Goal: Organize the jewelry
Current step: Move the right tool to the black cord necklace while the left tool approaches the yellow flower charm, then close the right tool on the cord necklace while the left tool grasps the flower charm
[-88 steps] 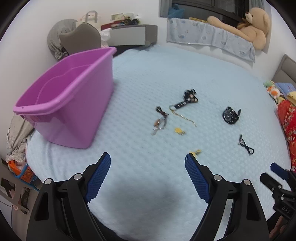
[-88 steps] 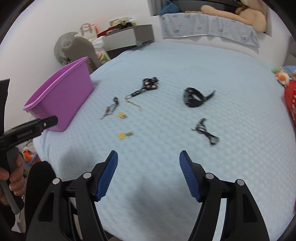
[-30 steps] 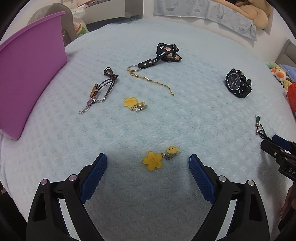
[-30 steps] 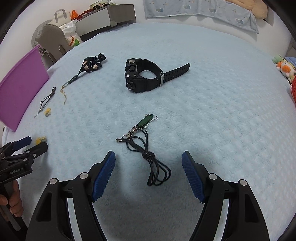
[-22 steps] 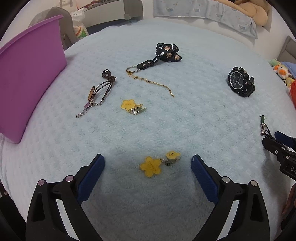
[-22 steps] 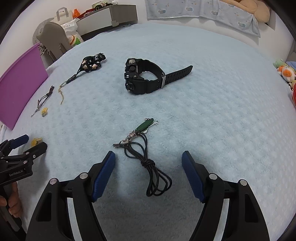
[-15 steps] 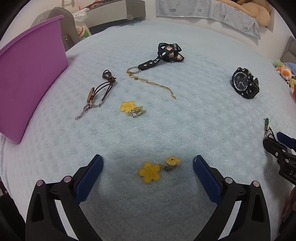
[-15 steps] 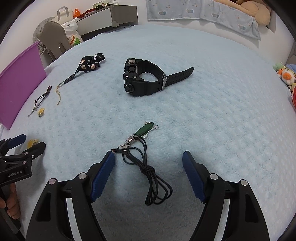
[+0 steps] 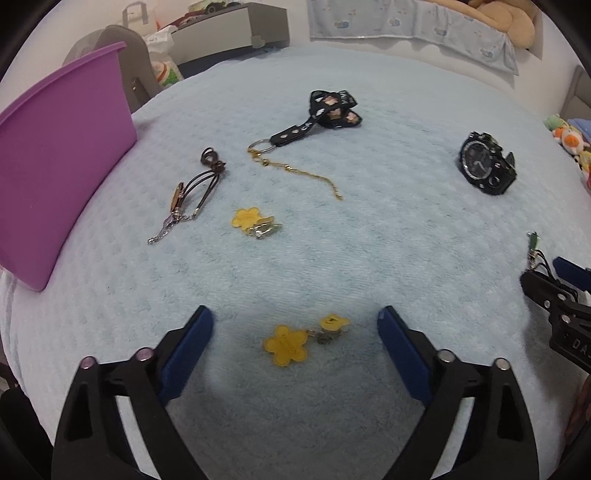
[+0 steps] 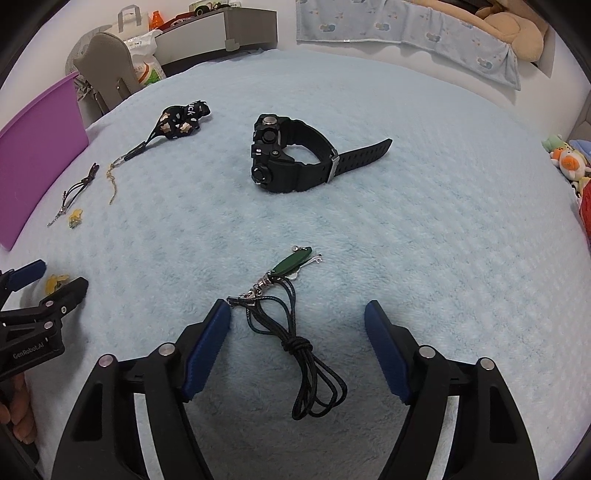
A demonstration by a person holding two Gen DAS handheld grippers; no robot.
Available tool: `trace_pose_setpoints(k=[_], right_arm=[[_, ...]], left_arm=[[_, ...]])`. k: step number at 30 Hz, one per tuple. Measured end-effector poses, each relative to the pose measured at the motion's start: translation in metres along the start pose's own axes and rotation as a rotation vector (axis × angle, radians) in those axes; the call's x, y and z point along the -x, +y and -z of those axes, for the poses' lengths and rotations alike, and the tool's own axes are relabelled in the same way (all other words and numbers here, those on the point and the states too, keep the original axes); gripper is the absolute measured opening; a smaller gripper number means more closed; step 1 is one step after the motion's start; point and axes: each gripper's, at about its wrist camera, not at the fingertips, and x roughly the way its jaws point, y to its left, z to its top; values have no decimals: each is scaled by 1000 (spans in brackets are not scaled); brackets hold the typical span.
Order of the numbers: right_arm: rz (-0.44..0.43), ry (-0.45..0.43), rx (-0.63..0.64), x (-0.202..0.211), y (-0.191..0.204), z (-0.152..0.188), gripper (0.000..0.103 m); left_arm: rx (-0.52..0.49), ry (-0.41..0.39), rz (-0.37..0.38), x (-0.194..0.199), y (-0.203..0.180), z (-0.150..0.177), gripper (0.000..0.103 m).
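Observation:
Jewelry lies spread on a light blue blanket (image 9: 369, 236). My left gripper (image 9: 293, 315) hangs over a yellow flower charm (image 9: 286, 344) with a small bear clip. Its jaws are closing, the charm lies between them and the pads stand clear of it. My right gripper (image 10: 296, 308) is open over a black cord necklace (image 10: 295, 343) with a green pendant (image 10: 291, 263); the cord lies between the fingers, untouched. Farther off are a black watch (image 10: 284, 162), a black lanyard keyring (image 9: 325, 112), a gold chain (image 9: 303, 173), a brown cord bracelet (image 9: 199, 188) and a second yellow flower clip (image 9: 251, 221).
A purple plastic bin (image 9: 55, 155) stands at the blanket's left edge. Behind the bed are a grey chair (image 10: 107, 62), a low cabinet (image 10: 221, 29) and a teddy bear (image 9: 495, 18) on the headboard. Soft toys (image 10: 565, 162) lie at the right edge.
Both grippers have come down closer to the blanket. The flower charm now sits between the left jaws, which widened and then narrowed. The necklace has come in between the right jaws.

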Motion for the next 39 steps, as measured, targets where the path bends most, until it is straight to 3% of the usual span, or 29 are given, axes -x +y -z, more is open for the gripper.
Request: trace_pose_setpoints(k=[4,11,15,18,25,39], right_arm=[[-2,-2,23,2,6,0,60],[-9,2,20,4,8,0,52],[-15,3,17,6,8,1,44],[-47,5,-7,8,5,1,27],[-83,3,-66,16,1,4,10],[-192,-17,-229,52,-6,32,9]], left_arm=[[-8,2,12,2,-2,0,76],[-18,5,18,5,-5,1,67],[-45,0,32,9,-11,3,53],[-62,-2,64,13,-14,4,32],[-39,16,127,22,-6,5,31],[-21,15,195,59,18,8,31]])
